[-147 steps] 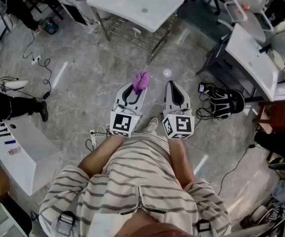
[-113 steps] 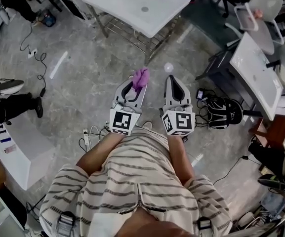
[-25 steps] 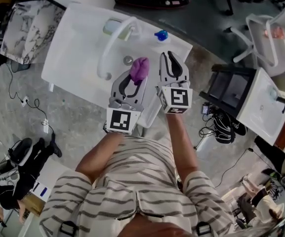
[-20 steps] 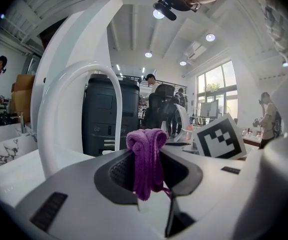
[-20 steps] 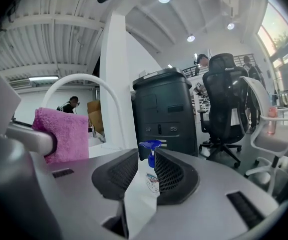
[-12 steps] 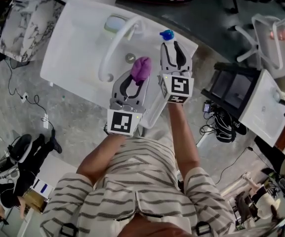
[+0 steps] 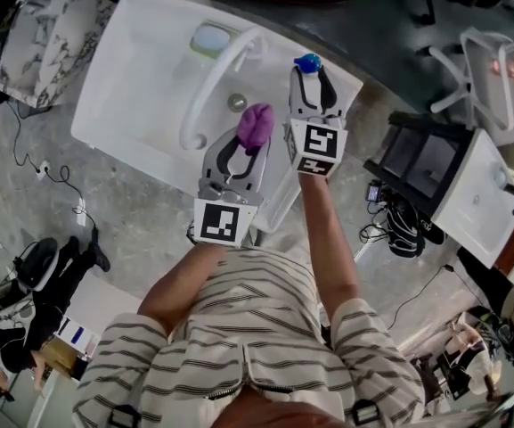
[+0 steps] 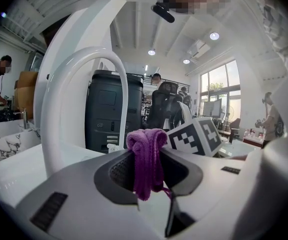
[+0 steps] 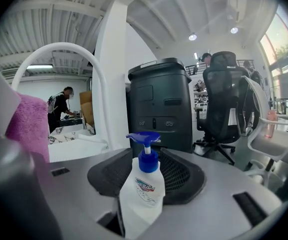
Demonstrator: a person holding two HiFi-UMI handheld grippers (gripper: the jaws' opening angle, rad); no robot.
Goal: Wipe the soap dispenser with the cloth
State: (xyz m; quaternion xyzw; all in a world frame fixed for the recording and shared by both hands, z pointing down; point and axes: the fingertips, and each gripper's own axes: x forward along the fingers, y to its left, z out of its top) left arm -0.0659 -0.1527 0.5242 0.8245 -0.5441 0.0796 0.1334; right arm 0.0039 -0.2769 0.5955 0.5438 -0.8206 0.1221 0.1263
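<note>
The soap dispenser (image 9: 144, 189), a white bottle with a blue pump, stands upright on the sink's right rim. Only its blue pump top (image 7: 307, 62) shows in the head view. My right gripper (image 9: 146, 156) is level with it; its jaws have just been opening and stand either side of the bottle, with gaps between pads and bottle. The purple cloth (image 8: 144, 149) is bunched and pinched in my left gripper (image 8: 148, 164), which is shut on it. That gripper (image 7: 248, 139) hovers over the basin, left of the right gripper (image 7: 308, 77).
The white sink (image 7: 141, 78) has a tall arched white faucet (image 7: 208, 78), a drain (image 7: 236, 102) and a pale dish (image 7: 210, 38) at the back. A black cabinet (image 9: 158, 104) and an office chair (image 9: 223, 99) stand behind. Another white table (image 7: 457, 194) is at right.
The person walked from open floor up to the sink. In the last second the right gripper moved forward to the dispenser and its jaws spread. The left gripper kept still with the cloth.
</note>
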